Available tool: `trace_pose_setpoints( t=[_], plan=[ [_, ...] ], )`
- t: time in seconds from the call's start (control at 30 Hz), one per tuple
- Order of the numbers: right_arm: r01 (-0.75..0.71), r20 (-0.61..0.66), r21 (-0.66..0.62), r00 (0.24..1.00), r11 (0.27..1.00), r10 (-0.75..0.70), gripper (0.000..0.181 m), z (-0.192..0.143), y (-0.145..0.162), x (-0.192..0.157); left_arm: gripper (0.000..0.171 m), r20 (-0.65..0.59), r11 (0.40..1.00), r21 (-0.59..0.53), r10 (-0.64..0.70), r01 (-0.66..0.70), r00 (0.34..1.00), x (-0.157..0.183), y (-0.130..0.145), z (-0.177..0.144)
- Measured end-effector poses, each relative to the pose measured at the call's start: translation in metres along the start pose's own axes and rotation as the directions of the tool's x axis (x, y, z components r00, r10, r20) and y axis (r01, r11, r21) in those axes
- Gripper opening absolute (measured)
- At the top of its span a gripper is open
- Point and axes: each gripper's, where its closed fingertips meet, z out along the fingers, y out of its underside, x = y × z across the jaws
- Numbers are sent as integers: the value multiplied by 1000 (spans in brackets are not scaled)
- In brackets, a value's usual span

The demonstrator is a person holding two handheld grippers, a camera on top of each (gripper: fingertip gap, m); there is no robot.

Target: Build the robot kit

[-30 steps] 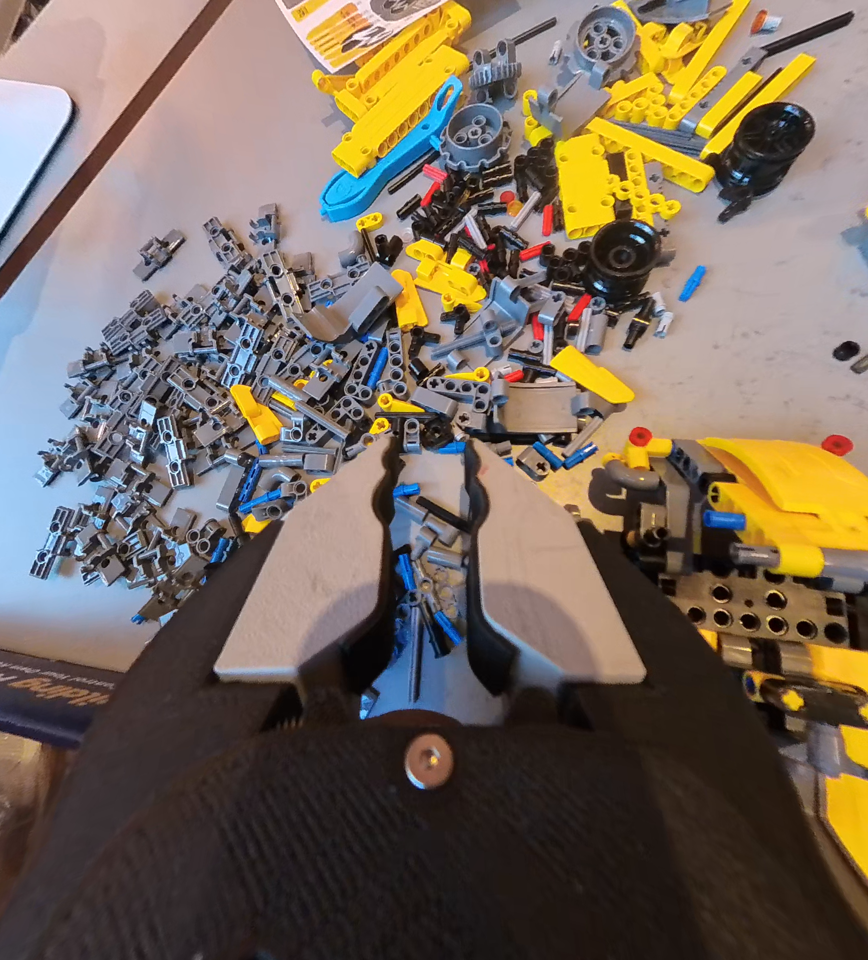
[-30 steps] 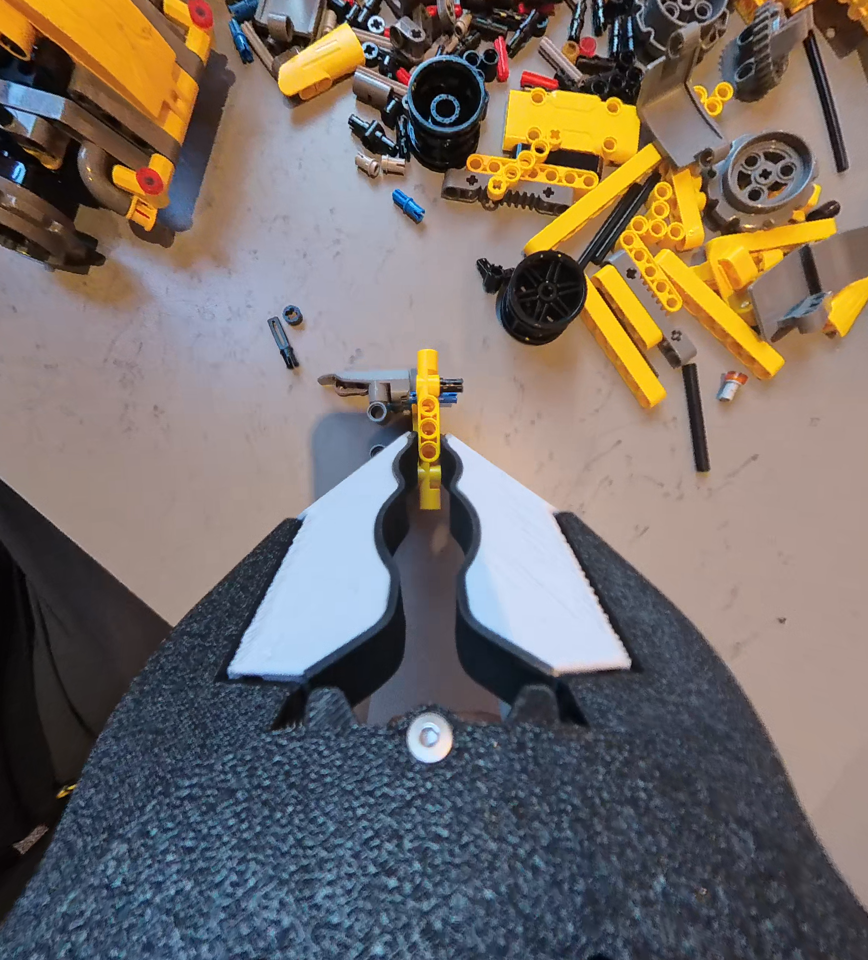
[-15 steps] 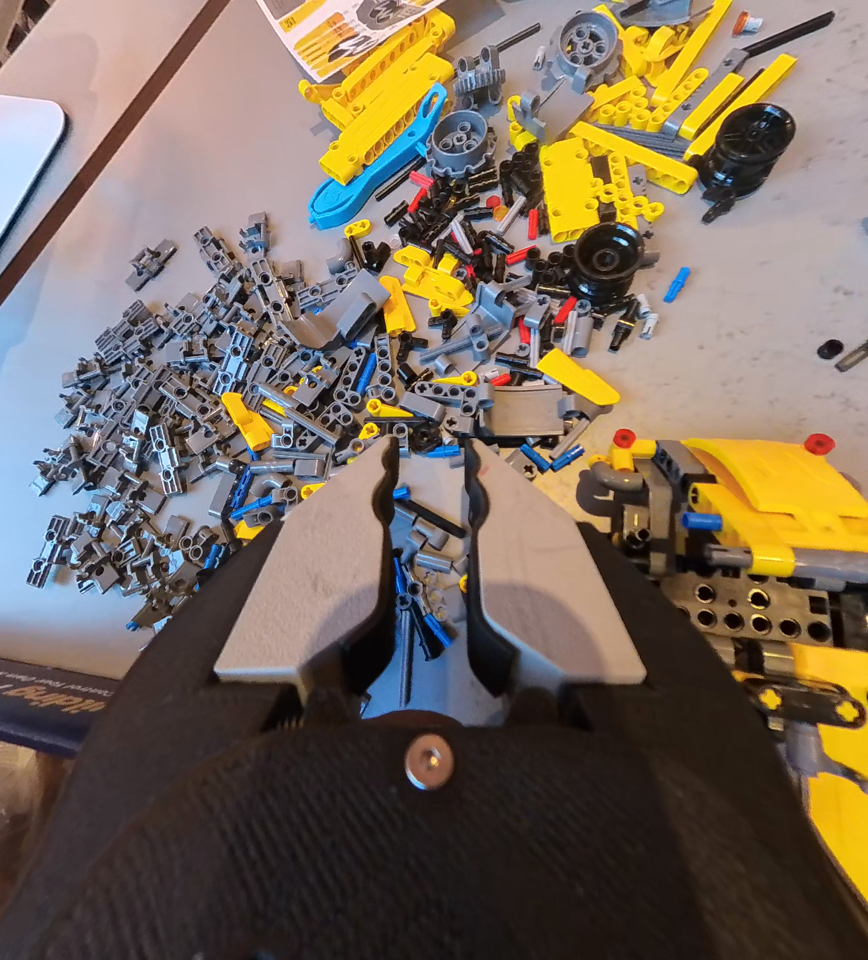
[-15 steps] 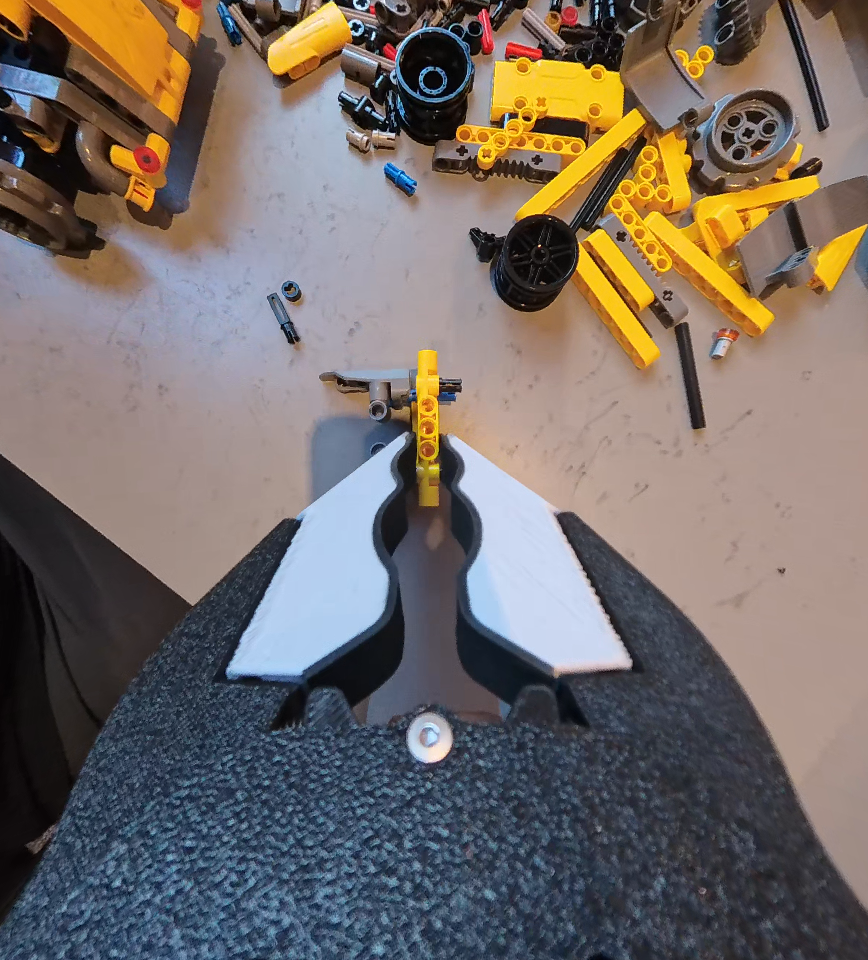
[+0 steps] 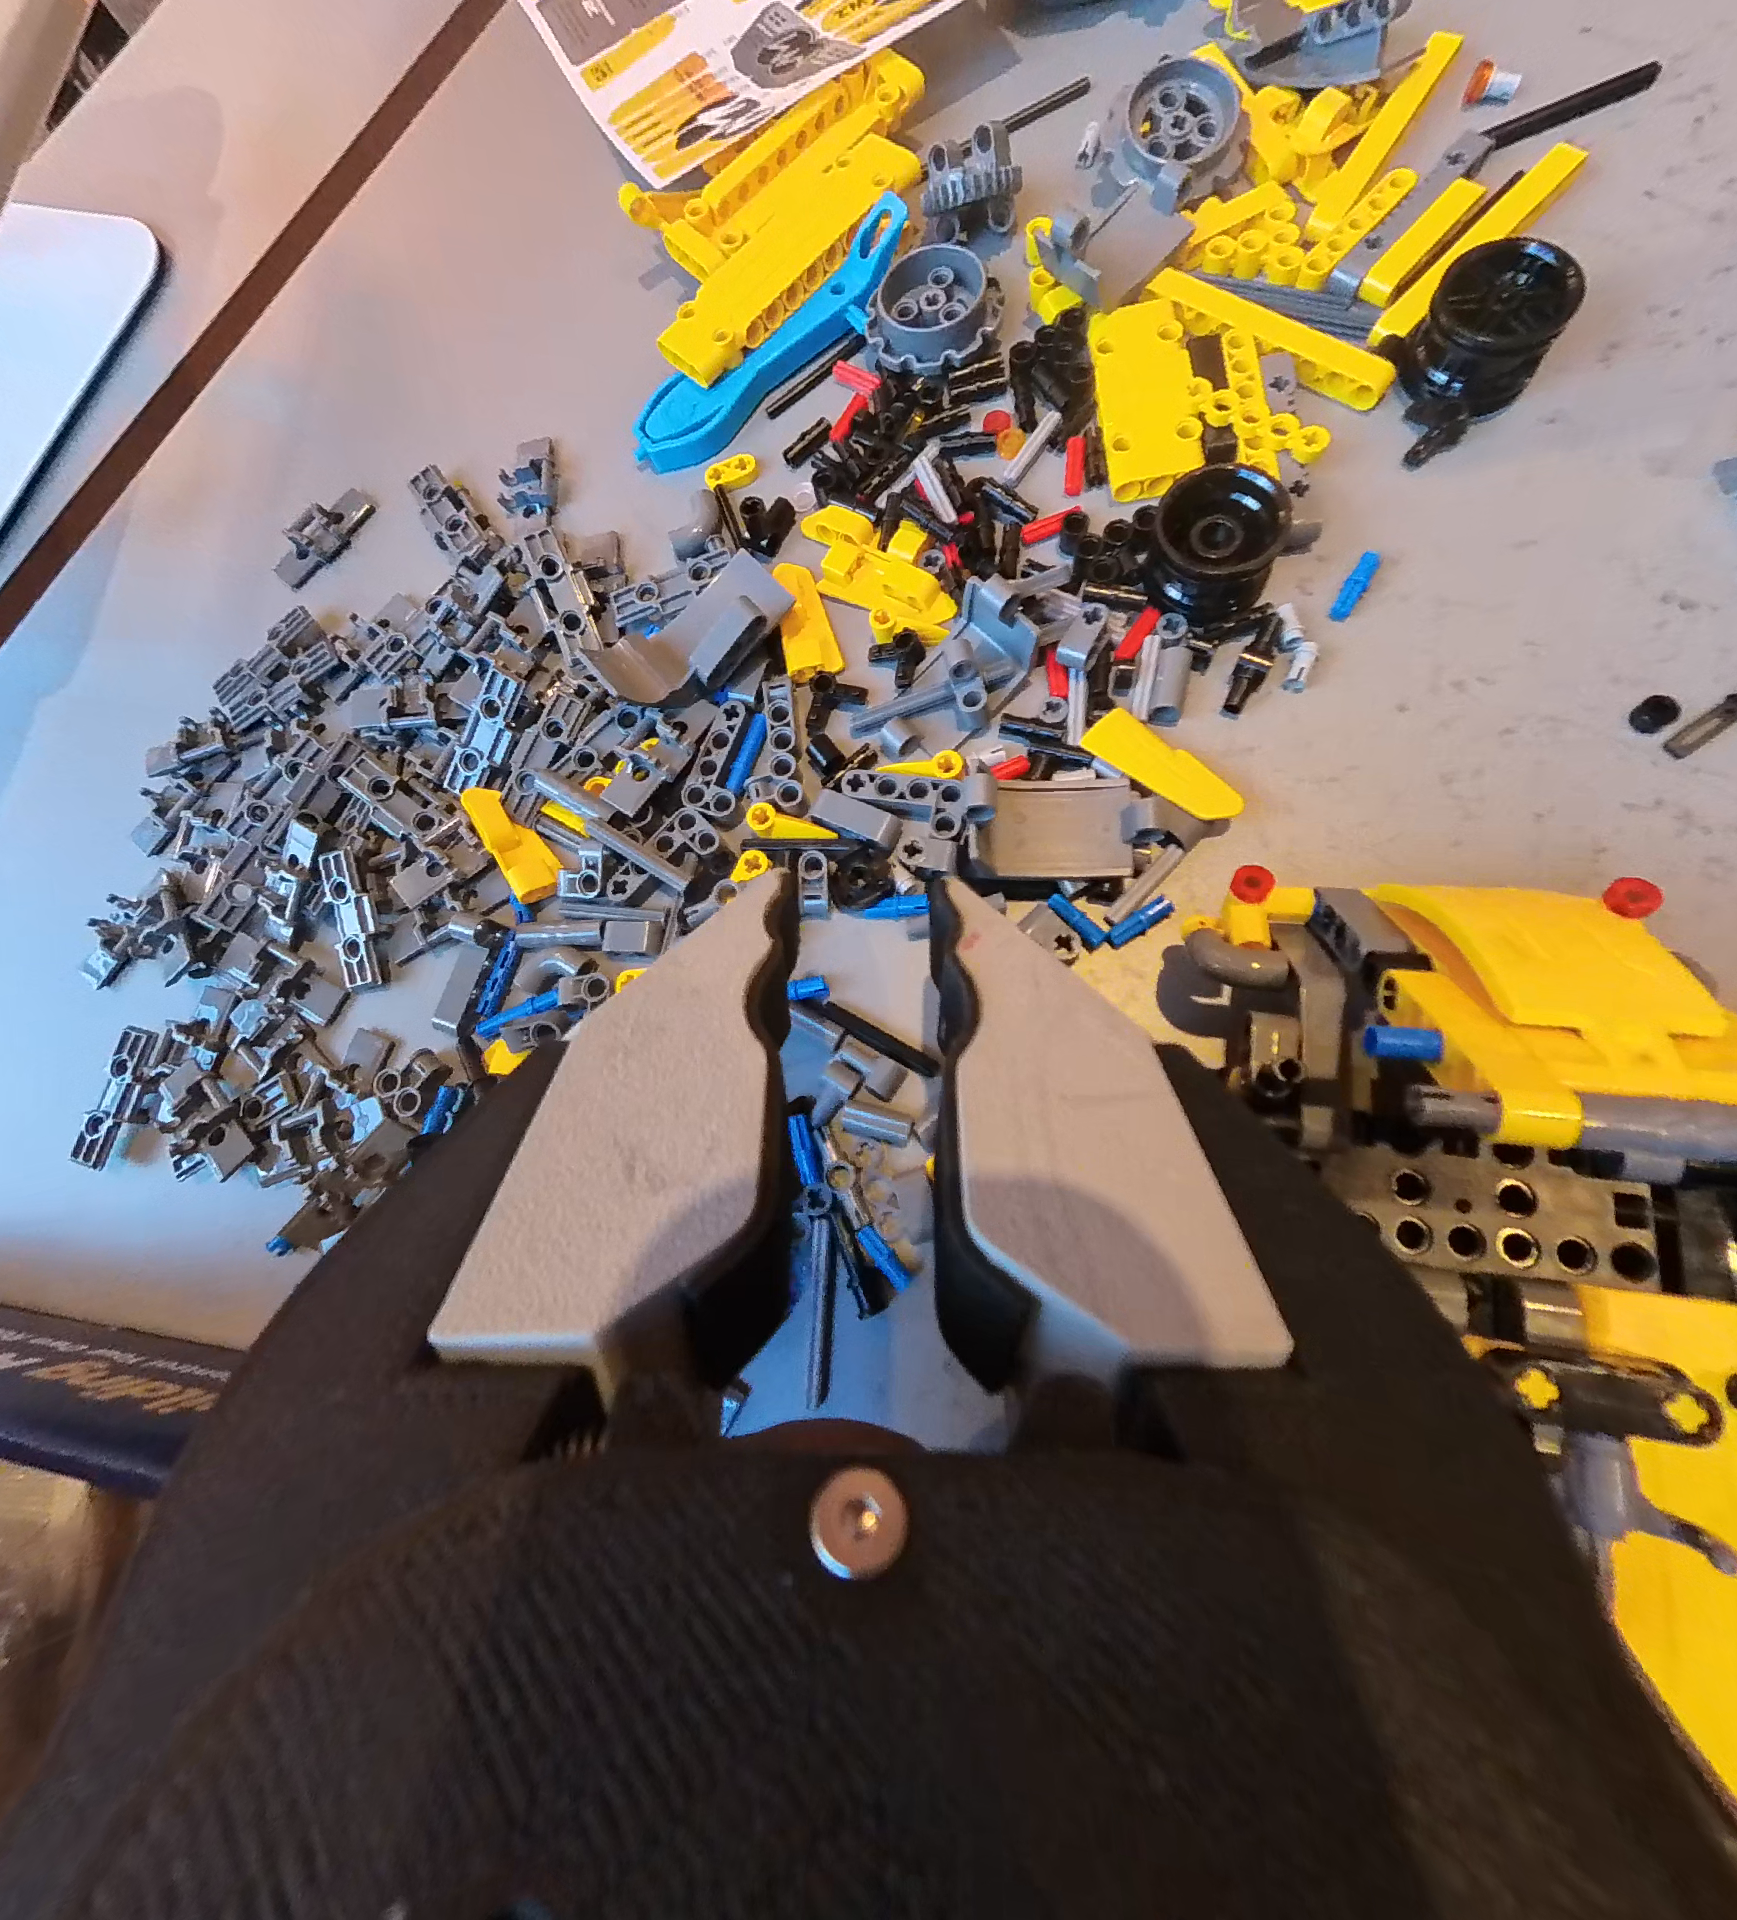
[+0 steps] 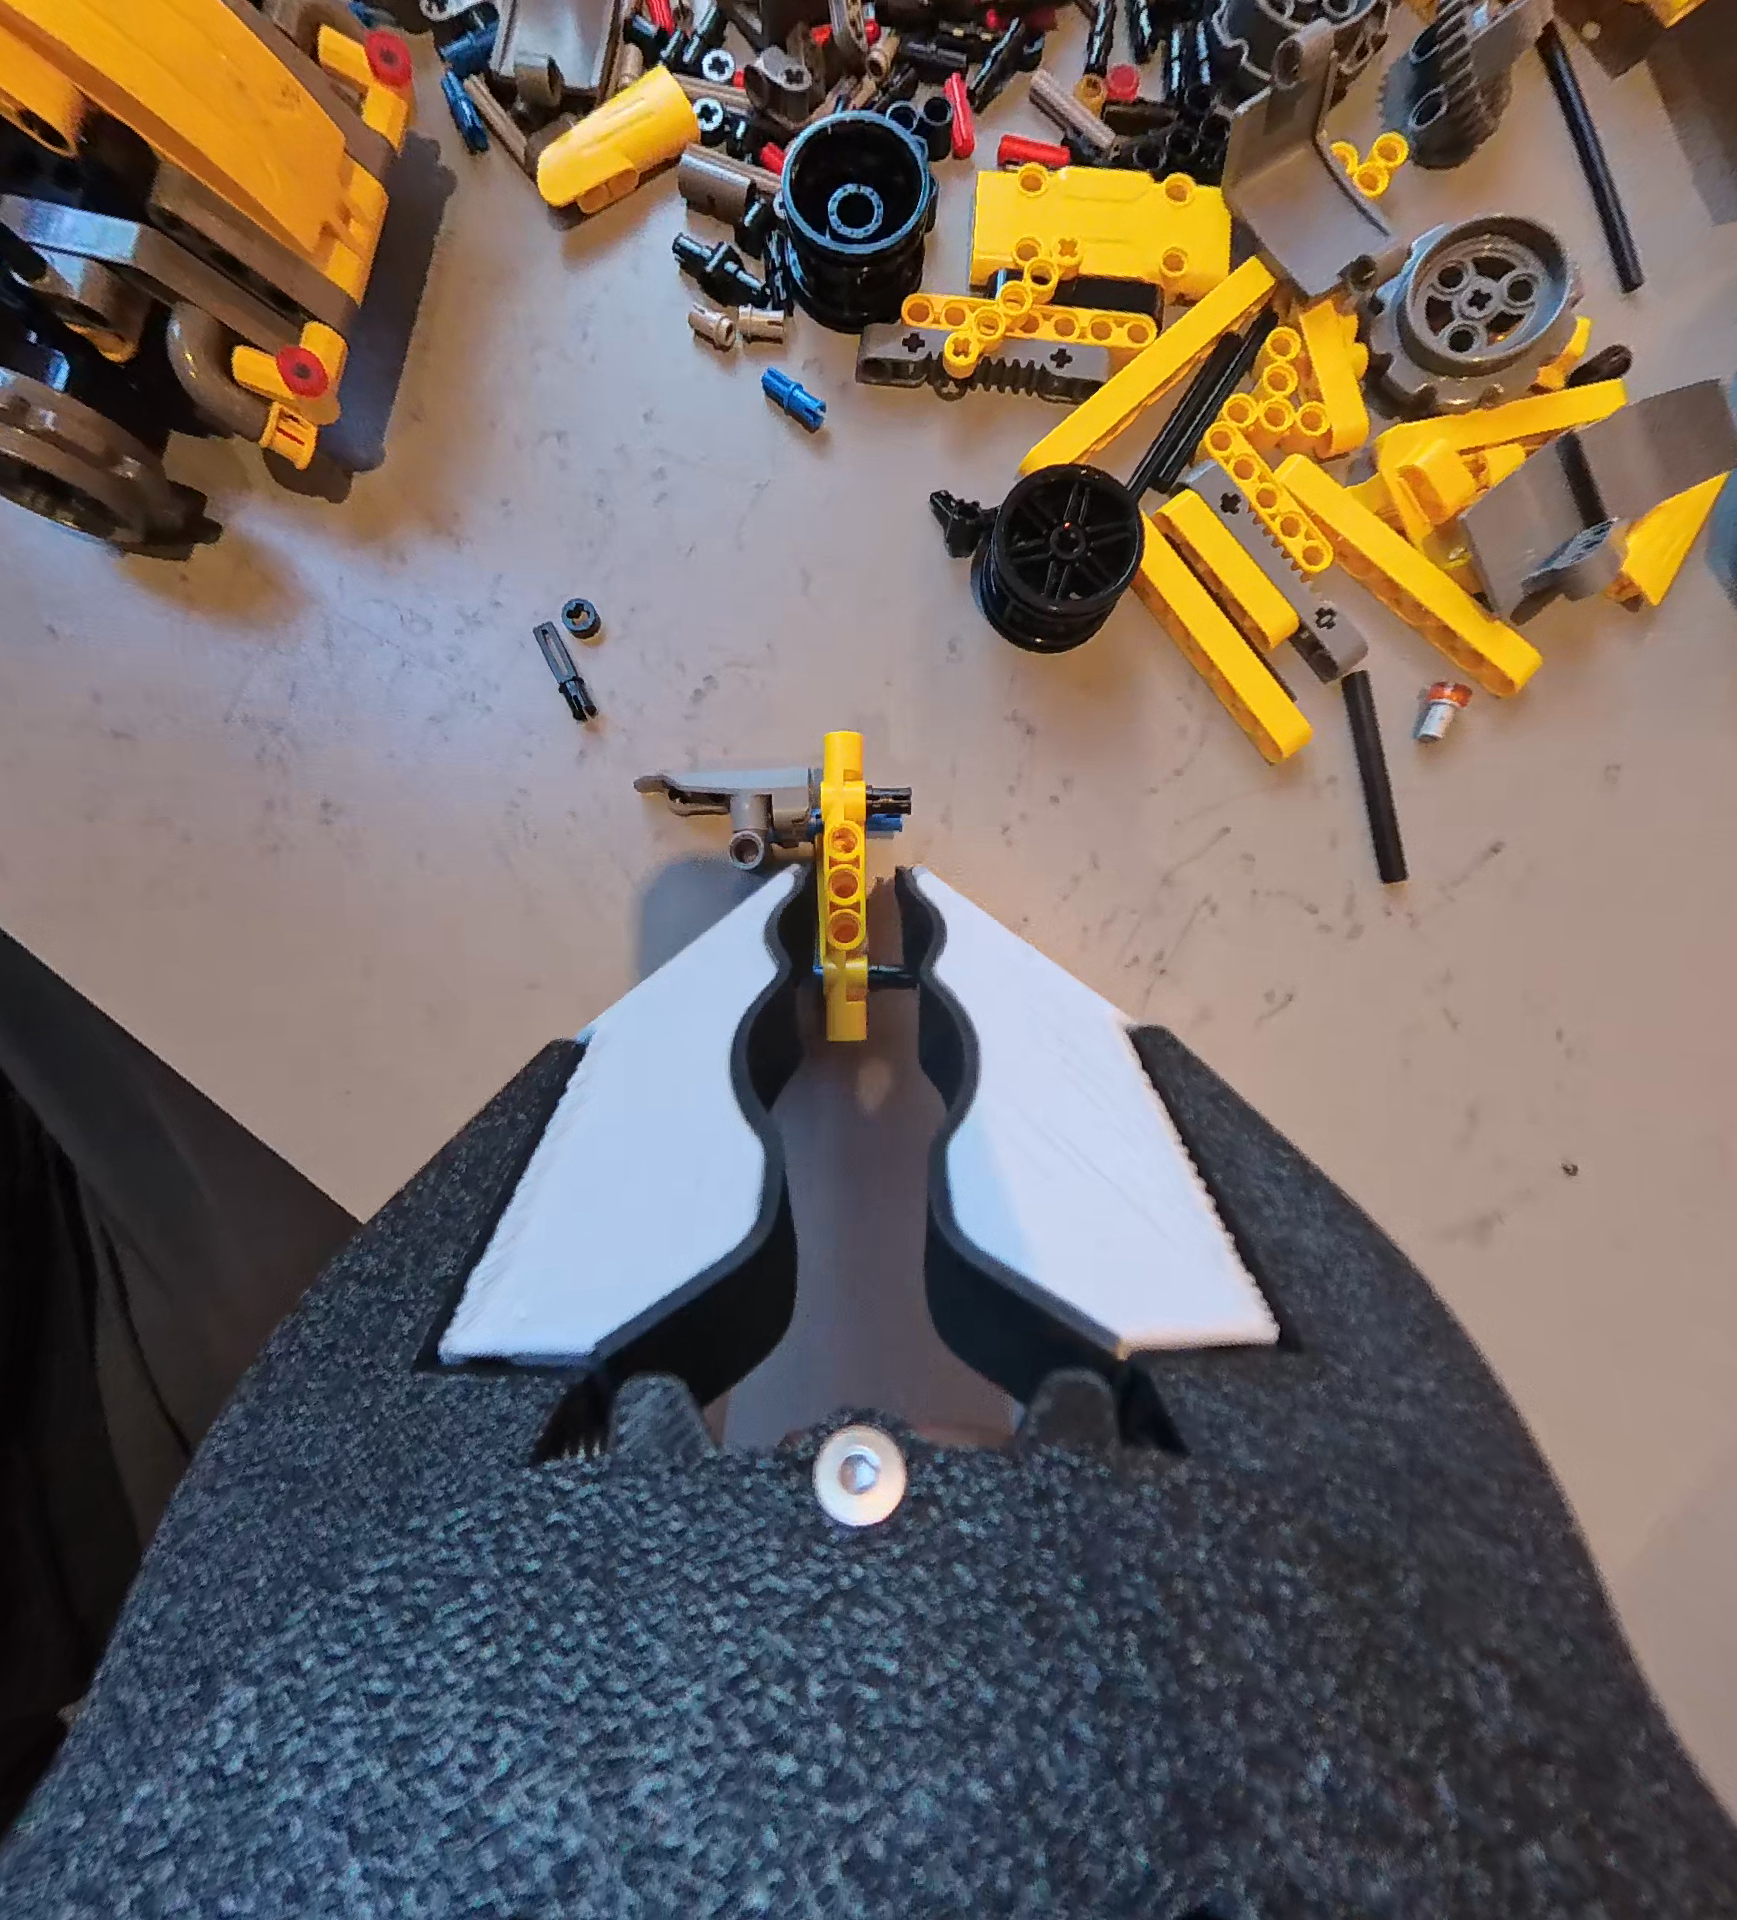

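My right gripper (image 6: 851,883) is shut on a short yellow holed beam (image 6: 843,894) that stands upright between the jaws. A grey connector (image 6: 739,790) and black pins are fixed to its top. It hangs just above the bare table (image 6: 324,831). My left gripper (image 5: 859,894) is open and empty. It hovers over the near edge of a pile of small grey, blue and black pieces (image 5: 376,831), with blue pins (image 5: 807,1143) showing between the jaws. A partly built yellow vehicle model (image 5: 1529,1039) stands just right of the left gripper. The model also shows in the right wrist view (image 6: 168,156) at the far left.
Loose yellow beams (image 6: 1259,499), black wheels (image 6: 1061,551), grey hubs (image 6: 1477,301) and pins lie at the back right. A blue tool (image 5: 770,353) and a booklet (image 5: 739,62) lie beyond the pile. A small black pin (image 6: 563,665) lies alone. The table edge (image 6: 168,1070) runs near left. The tips of one gripper are about 25 cm away from the tips of the other.
The right gripper has drifted slightly back toward the near table edge, still holding the yellow beam. The left gripper has stayed nearly still above the pile.
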Motion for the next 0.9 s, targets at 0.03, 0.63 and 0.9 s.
trace_pose_setpoints(
  t=[0.03,0.63,0.9],
  plan=[
    [3,3,-6,1000,1000,-3,14,1,1,0,24,0,1000,-1,0,0,1000,0,0,0],
    [22,-4,-22,1000,1000,-22,7,3,3,-1,23,0,1000,-2,4,-4,1000,1,0,0],
    [25,-6,-22,1000,999,-25,7,4,1,0,23,0,1000,-5,5,-5,1000,1,1,1]
  ],
)
